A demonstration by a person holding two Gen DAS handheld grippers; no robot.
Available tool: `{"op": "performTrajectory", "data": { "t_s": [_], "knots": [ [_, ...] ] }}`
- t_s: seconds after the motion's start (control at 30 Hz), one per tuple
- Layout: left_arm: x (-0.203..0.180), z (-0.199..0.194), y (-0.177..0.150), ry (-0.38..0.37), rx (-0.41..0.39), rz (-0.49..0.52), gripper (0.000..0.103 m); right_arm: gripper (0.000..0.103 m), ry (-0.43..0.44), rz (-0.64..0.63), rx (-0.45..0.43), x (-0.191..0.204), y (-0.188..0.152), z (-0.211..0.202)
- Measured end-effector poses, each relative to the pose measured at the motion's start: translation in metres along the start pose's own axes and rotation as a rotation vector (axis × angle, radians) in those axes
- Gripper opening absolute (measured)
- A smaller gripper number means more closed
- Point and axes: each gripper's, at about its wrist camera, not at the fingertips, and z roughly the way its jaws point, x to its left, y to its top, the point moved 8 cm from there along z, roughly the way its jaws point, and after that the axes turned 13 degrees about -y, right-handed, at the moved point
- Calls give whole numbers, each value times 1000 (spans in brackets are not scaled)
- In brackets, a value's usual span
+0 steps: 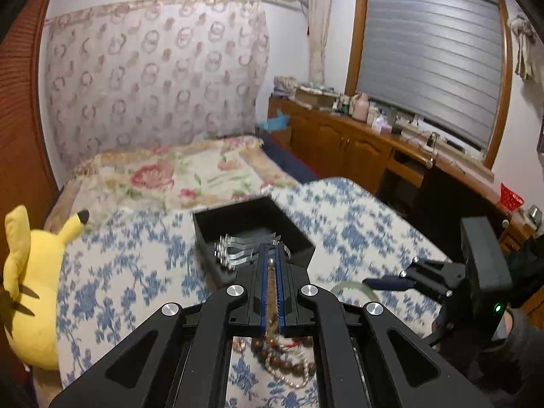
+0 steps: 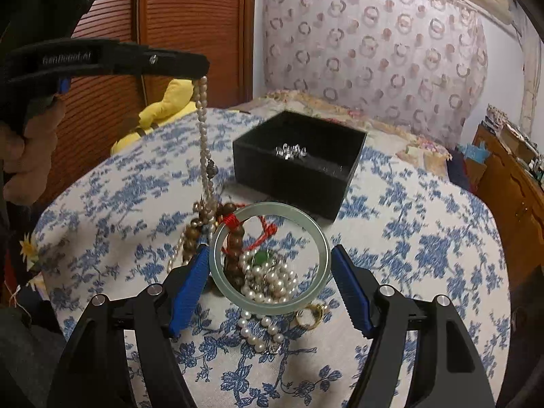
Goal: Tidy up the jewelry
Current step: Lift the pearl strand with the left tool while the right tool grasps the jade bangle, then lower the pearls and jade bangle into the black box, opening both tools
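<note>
Step in hand, by judgement: lifting one strand clear of the jewelry pile for transfer to the box.

Left gripper [image 1: 271, 265]: clamped shut on a long strand of small pale pearl beads [image 2: 203, 129], raised above the bed. Strand hanging straight down, lower end trailing in the pile and seemingly caught among the other pieces.

Right gripper [image 2: 268, 272]: spread wide, holding nothing, blue fingers [image 2: 190, 284] set either side of a pale green jade bangle [image 2: 270, 256]; contact with the bangle not determinable.

Pile location: on the blue-and-white floral bedspread [image 2: 425, 238], toward the near edge of the bed. Contents: the bangle, a bracelet of brown wooden beads with red cord [image 2: 234, 234], a heap of white round pearls [image 2: 272, 282], a small gold ring [image 2: 311, 316].

Destination: open black square box [image 2: 299, 163], farther up the bed beyond the pile, already containing a sparkling clear crystal piece [image 2: 290, 151].

Next move, by judgement: higher lift until the strand tail clears the pile, then travel over the box rim and release. Hold-down of the bangle or wooden beads possibly required.

Obstructions: tangle at the strand's lower end; risk of dragging neighbouring pieces. Yellow plush toy [image 1: 30, 289] at the bed's left edge, well clear of the path.
</note>
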Motion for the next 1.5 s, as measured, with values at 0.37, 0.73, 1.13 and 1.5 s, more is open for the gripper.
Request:
{"op": "performTrajectory", "data": {
  "t_s": [0.37, 0.73, 1.13, 1.5],
  "knots": [
    [-11, -21, 67, 16, -97, 48, 3, 74, -12, -6, -71, -34, 48, -5],
    [6, -10, 124, 73, -125, 58, 3, 74, -58, 10, -138, -39, 85, 0],
    [35, 26, 107, 90, -61, 6, 3, 74, -68, 9, -133, -36, 88, 20],
    [66, 55, 54, 129, 31, -64, 8, 74, -61, -1, -92, -25, 89, 65]
  ]
}}
